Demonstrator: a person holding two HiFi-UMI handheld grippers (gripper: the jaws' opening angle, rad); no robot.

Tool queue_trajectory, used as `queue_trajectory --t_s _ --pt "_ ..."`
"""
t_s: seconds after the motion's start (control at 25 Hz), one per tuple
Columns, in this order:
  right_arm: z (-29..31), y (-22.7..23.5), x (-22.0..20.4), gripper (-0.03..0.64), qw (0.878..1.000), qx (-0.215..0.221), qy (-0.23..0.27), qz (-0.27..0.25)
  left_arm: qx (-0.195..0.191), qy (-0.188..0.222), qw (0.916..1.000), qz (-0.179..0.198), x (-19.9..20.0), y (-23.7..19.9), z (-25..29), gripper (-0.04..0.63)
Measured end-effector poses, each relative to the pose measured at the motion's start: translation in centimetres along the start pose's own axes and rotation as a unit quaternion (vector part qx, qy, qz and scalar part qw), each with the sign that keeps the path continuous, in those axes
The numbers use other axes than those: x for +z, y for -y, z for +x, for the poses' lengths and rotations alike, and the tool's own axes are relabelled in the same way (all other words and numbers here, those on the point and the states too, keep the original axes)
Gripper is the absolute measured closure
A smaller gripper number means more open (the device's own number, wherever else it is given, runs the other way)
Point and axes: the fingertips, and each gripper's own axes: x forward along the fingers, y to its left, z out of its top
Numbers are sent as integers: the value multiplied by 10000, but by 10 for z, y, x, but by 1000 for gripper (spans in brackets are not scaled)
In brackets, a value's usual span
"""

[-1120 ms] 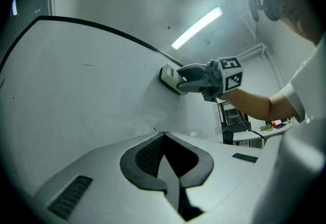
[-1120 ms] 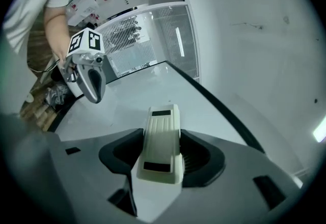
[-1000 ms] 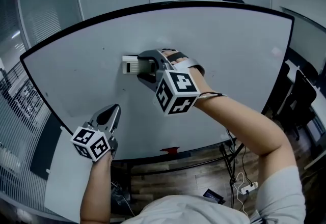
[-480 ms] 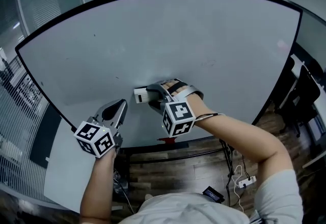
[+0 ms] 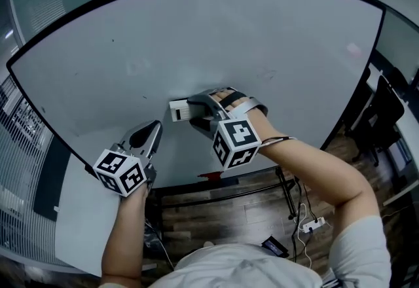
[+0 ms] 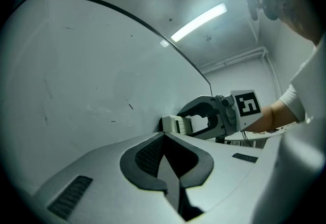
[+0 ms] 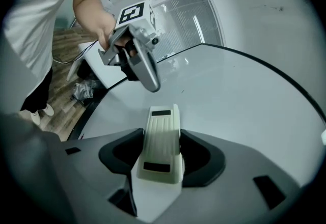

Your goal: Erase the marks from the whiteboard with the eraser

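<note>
Nearest, the person's two bare forearms reach forward, each hand gripping a tool with a marker cube at its back. The left tool (image 5: 152,128) hangs low at the left, by the whiteboard's black bottom edge; its jaws are pressed together with nothing between them, and its tip lies close to the board, though contact cannot be told. Just to its right and a little higher, the right tool (image 5: 191,110) is clenched on the eraser (image 5: 178,110), a cream block with ribbed top and dark labels, gripped by its rear half so that the front half sticks out past the jaws. The eraser sits against the whiteboard (image 5: 229,38) in its lower middle part. The board's grey-white face is mostly clean, with a few small dark flecks, one faint squiggle (image 5: 268,75) right of the eraser. Below the board lies a wooden floor (image 5: 262,205) with a white power strip (image 5: 313,223).
</note>
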Motion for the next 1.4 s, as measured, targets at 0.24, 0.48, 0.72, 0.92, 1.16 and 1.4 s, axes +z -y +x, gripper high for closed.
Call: queue_trajectory --t_s 0.24,0.48,0.72,0.92,1.16,1.4 --pt "-26 60 7 387 9992 -364 -23 139 -399 79 9992 55 14 7 13 589" --pt "-67 154 23 387 9940 -1030 37 355 -597 254 9977 194 37 1 10 589" --pt "-114 235 29 387 9846 -1709 -118 358 -623 329 9974 152 41 -9 7 589" --pt "-136 260 22 387 9764 -2108 -119 463 -667 314 9966 363 38 -7 7 589" --pt "-129 235 14 387 9786 -2005 51 454 -429 236 9979 427 33 -8 15 589" --pt "-115 176 -10 387 9876 -1551 207 112 -147 215 9988 415 32 8 34 589"
